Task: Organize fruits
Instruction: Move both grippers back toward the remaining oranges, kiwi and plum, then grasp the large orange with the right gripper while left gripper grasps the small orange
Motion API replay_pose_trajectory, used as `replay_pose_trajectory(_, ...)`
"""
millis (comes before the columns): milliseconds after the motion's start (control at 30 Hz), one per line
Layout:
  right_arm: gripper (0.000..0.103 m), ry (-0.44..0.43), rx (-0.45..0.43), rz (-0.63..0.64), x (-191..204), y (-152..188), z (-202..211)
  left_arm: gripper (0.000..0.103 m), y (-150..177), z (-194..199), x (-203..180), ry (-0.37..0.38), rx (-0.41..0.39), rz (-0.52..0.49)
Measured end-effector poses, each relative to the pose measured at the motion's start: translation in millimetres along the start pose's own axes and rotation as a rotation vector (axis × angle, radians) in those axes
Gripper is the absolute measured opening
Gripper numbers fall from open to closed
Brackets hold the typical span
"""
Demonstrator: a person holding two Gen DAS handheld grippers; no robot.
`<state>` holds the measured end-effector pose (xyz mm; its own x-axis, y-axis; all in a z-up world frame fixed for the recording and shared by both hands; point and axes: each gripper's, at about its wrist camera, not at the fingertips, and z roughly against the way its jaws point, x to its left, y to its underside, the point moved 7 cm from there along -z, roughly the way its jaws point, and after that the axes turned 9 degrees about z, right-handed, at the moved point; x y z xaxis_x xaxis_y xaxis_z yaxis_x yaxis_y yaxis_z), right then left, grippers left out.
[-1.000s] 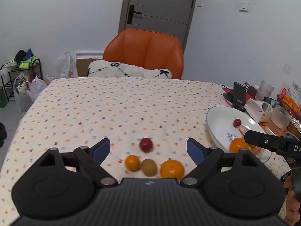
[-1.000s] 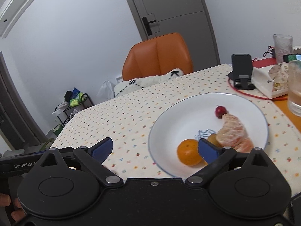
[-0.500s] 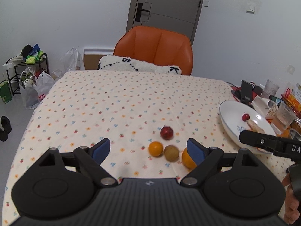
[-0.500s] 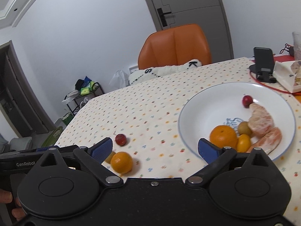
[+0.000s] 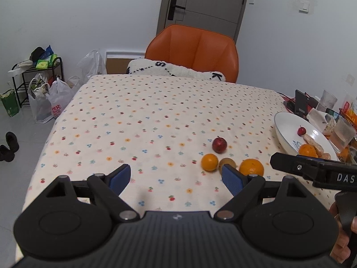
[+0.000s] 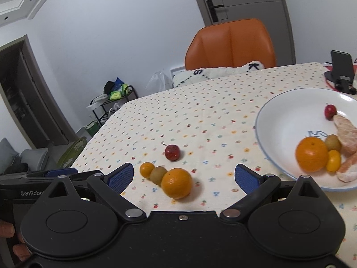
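Fingers (image 6: 121, 177) apart above four loose fruits (image 6: 176, 183); six on plate (image 6: 279, 122).

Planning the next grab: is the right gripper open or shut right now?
Open. The right gripper shows its blue pads spread wide, empty, above the large orange.

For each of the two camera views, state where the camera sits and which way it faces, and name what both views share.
Left wrist: sits on the left gripper, facing across the table to the orange chair; the right gripper and a hand show at right.
Right wrist: sits on the right gripper, facing the big orange and plate; a hand shows lower left.
Shared: the loose fruit, plate, chair.
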<state>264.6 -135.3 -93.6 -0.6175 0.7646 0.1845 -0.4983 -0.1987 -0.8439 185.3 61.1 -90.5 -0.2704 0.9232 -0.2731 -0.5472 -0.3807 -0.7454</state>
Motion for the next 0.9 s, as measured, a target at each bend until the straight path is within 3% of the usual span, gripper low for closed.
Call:
replay_pose_trajectory(467,0.091,-0.052,0.056,0.024,12,6,-27,0.087,1,-18,12,0.004,0.025,0.027)
replay_pose_trajectory(533,0.083,-0.046,0.070,0.041,13,9,-32,0.087,1,-22,12,0.007,0.030,0.031)
replay_pose_trajectory(567,0.065,-0.048,0.080,0.043,12,10,-34,0.087,2,-23,12,0.008,0.031,0.033)
replay_pose_trajectory(600,0.037,-0.056,0.094,0.037,12,12,-37,0.087,1,-25,11,0.009,0.033,0.035)
replay_pose_trajectory(900,0.035,-0.059,0.089,0.088,12,7,-26,0.087,-2,-39,-6,0.035,0.021,0.014)
